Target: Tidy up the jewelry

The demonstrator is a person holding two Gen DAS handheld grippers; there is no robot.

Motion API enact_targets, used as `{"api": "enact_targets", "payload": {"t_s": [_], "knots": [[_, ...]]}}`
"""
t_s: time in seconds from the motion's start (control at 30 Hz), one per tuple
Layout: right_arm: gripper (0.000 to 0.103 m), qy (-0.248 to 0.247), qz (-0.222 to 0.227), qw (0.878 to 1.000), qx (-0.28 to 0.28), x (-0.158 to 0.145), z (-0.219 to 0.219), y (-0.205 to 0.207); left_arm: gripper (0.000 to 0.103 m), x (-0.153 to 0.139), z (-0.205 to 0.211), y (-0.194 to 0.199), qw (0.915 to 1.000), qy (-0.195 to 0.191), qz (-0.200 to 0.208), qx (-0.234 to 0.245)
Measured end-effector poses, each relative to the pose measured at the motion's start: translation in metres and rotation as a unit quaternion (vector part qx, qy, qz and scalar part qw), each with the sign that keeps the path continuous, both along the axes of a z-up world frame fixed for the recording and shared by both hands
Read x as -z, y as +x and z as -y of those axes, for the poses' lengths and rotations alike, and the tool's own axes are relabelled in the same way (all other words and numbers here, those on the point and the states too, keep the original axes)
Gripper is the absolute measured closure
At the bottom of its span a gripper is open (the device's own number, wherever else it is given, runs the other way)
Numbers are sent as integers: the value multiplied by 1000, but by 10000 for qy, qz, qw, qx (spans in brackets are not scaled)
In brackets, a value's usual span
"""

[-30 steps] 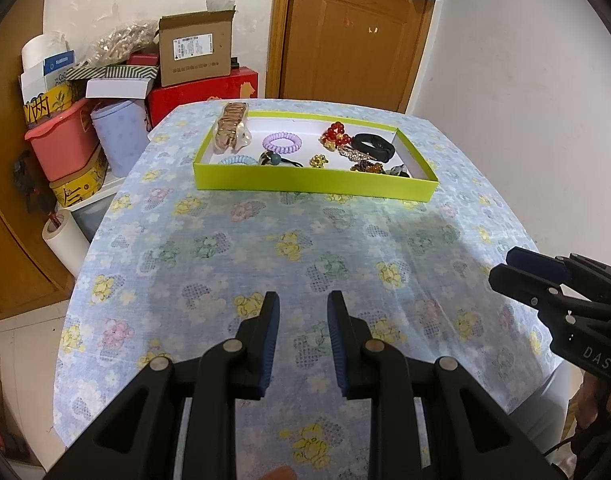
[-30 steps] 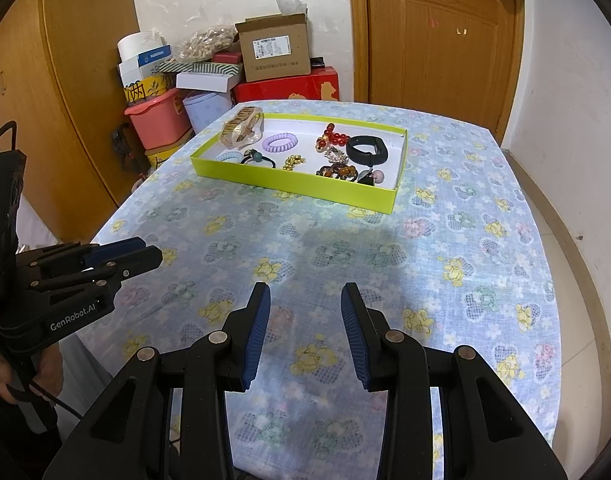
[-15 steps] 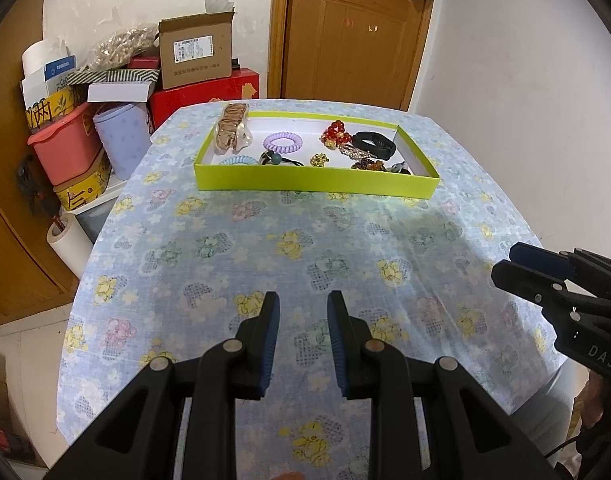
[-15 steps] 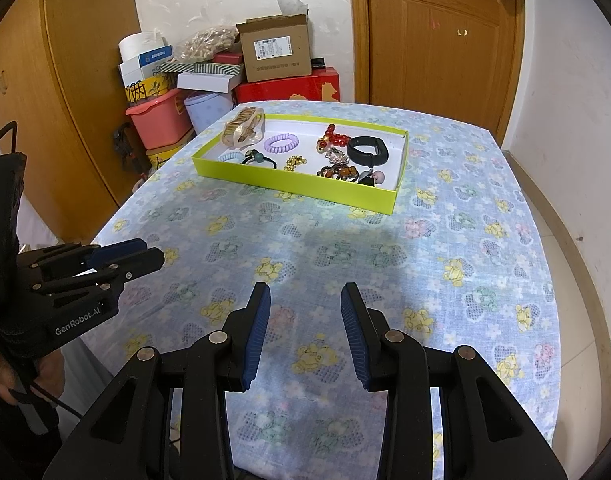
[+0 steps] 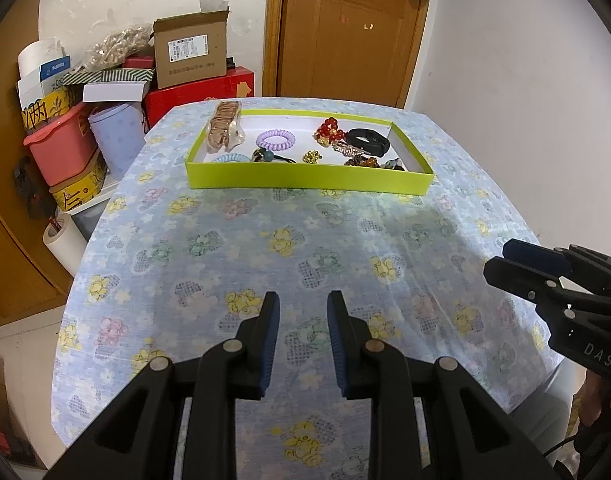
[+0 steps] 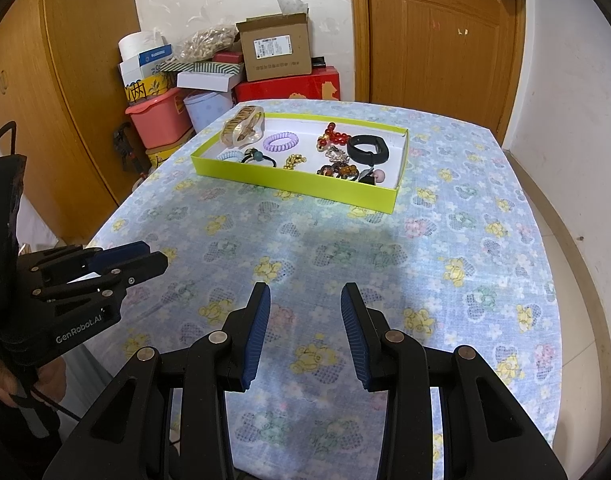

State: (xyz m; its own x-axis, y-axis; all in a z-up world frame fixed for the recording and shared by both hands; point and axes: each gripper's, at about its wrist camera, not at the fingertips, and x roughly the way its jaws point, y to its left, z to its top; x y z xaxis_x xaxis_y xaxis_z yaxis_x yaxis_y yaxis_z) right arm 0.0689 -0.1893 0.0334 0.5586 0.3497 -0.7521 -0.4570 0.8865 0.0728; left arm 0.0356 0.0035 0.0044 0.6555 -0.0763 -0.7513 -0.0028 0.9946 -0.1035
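Surface: your surface (image 5: pixel 273 248), under a blue flowered cloth, is bare on the near half; everything for the task sits at the far end.
Tray: the green tray (image 5: pixel 309 179) lies near the far edge, well apart from both grippers. Its low wall faces you.
Left gripper: your left gripper (image 5: pixel 301 308) hovers over the near edge with its fingers parted and nothing between them.
Right gripper: your right gripper (image 6: pixel 305 300) hangs beside it with its fingers apart a little wider, also empty.
Hair clip: the big brown clip (image 6: pixel 243 126) leans over the tray's far left corner, partly above the rim.
Black band: the black band (image 6: pixel 367 148) rests toward the right side of the tray.
Purple coil: the purple hair tie (image 5: pixel 275 139) lies alone on white floor, the easiest pick.
Small pieces: the red beads (image 6: pixel 333 136), gold charm (image 6: pixel 293 160) and amber cluster (image 6: pixel 339 170) crowd together.
Risk, tangles: if you grab into that crowd, you will likely lift neighbours too or drop one.
Risk, tray: it looks light; catch the rim with a finger and it slides or tips.
Risk, clip: nudge it and it may fall outside.
Change: none; both grippers and every piece sit as they did a second ago.
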Motion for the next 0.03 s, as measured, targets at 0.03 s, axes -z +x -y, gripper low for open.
{"api": "enact_targets", "payload": {"t_s": [0.03], "knots": [[65, 1, 1, 10000, 0, 0, 0, 0, 77, 0, 0, 0, 10000, -13, -2, 2]]}}
